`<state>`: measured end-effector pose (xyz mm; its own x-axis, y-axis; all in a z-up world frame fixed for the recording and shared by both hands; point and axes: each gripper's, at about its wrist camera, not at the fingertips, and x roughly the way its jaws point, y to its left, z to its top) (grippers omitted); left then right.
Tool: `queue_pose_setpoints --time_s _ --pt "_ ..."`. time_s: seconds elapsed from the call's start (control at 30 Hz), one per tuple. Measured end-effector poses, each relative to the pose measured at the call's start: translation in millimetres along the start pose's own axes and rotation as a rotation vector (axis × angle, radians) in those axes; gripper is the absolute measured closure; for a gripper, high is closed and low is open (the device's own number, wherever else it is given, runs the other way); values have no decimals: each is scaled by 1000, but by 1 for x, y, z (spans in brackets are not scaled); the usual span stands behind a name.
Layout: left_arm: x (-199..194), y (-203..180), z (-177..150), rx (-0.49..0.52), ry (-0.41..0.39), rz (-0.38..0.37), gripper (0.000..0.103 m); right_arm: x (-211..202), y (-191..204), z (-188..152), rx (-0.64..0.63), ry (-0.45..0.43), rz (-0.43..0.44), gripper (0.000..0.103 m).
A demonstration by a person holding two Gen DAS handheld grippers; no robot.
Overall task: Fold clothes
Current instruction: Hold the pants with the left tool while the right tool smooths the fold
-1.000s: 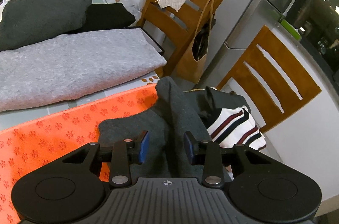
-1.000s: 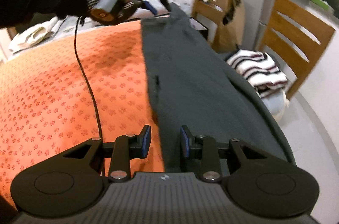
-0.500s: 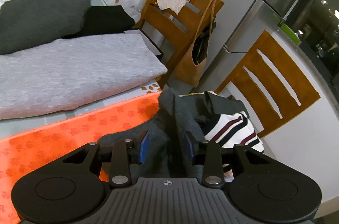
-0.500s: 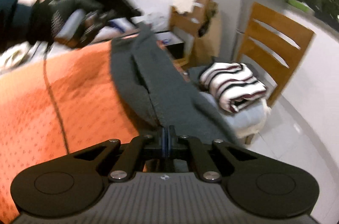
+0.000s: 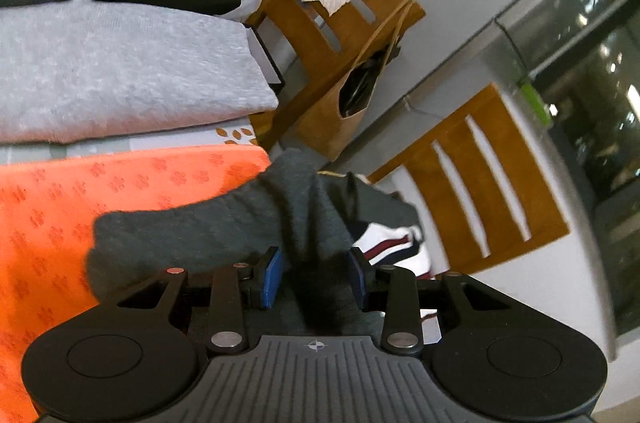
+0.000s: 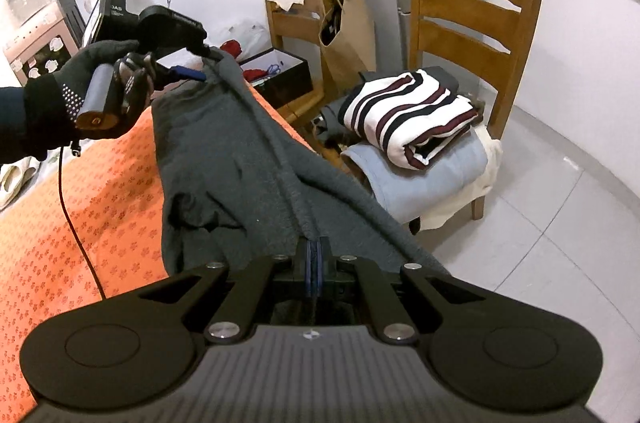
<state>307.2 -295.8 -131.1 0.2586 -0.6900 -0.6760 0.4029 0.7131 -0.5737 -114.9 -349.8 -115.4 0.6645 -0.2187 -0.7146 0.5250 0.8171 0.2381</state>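
From the left wrist, the left tool (image 5: 314, 277) has its blue pads part-way apart with a thick ridge of the dark grey fleece garment (image 5: 224, 223) filling the gap; whether the pads press on it I cannot tell. The garment lies bunched at the corner of the orange flower-printed mat (image 5: 60, 207) on the desk. Behind it lies a folded light grey knit (image 5: 120, 71), soft and flat.

From the right wrist, the right tool (image 6: 314, 265) is pinched tight on the garment's near seam. The matte, nubby cloth stretches in a long band along the mat's edge up to the left tool (image 6: 196, 63), gripped by a gloved hand (image 6: 100, 91). A rolled striped top (image 6: 408, 115) rests on a slatted wooden chair (image 6: 476, 15).
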Motion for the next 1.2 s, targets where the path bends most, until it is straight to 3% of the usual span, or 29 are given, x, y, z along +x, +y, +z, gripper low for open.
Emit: queue_pose_setpoints --time_s 0.23,0.47,0.53,0.57,0.73,0.9,1.2 --pt "2 -9 1 -34 -12 -23 61 4 0 0 7 0 5 99" --pt "24 -13 2 -7 26 90 63 5 2 1 6 6 14 99" --pt "23 -10 2 4 15 109 99 5 4 1 -2 6 21 99" --pt "19 -8 2 13 6 116 98 4 6 1 -8 5 26 99" --pt "-18 -3 10 54 -20 128 99 -8 19 3 -37 -7 72 99" --pt "-78 12 19 84 -28 138 99 -30 44 -2 -84 11 154 99" --pt "-175 76 5 123 -1 212 99 -68 111 -33 -221 119 313 99"
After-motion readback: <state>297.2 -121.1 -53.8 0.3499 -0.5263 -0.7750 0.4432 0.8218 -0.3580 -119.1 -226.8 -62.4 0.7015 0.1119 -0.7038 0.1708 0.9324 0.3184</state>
